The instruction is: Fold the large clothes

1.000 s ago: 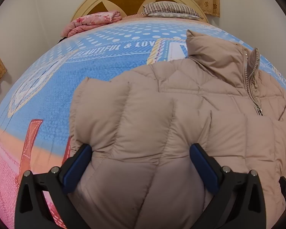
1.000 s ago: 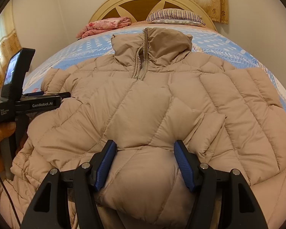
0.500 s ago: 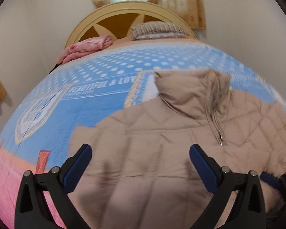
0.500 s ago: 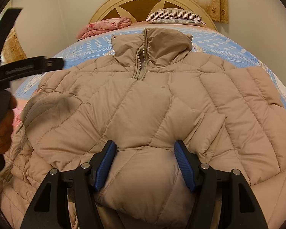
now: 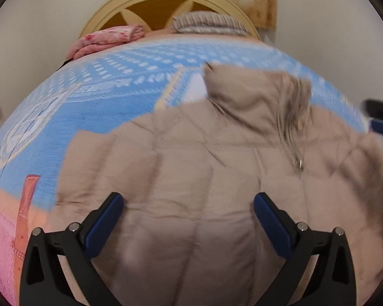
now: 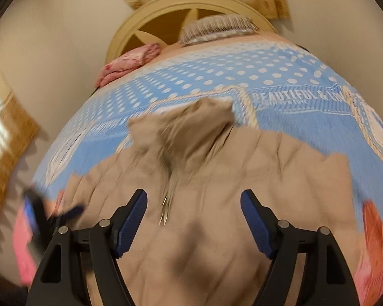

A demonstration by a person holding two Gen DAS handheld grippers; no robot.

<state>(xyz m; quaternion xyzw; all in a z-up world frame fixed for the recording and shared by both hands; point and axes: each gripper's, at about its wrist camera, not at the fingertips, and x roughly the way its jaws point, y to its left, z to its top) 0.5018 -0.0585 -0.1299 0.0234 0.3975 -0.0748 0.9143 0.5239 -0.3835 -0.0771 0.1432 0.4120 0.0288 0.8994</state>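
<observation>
A beige quilted puffer jacket [image 5: 204, 173] lies front-up on the bed, collar toward the headboard, zipper closed. It also shows in the right wrist view [image 6: 217, 178], blurred by motion. My left gripper [image 5: 188, 205] is open above the jacket's left part, jaws wide apart with nothing between them. My right gripper [image 6: 194, 202] is open above the jacket's middle, near the zipper pull [image 6: 164, 211]. The left gripper shows blurred at the left edge of the right wrist view [image 6: 38, 214]; the right gripper shows at the right edge of the left wrist view [image 5: 381, 117].
The bed has a blue polka-dot sheet [image 5: 89, 107] with pink at the near end. A folded pink blanket [image 5: 107, 38] and a striped pillow [image 5: 209, 21] lie by the rounded wooden headboard [image 5: 150, 12]. Curtains [image 6: 7, 137] hang at the left wall and behind the headboard.
Both grippers have lifted up and away from the jacket; the right one let go of the fold it pressed around. The jacket's sleeves now lie folded in, making it narrower.
</observation>
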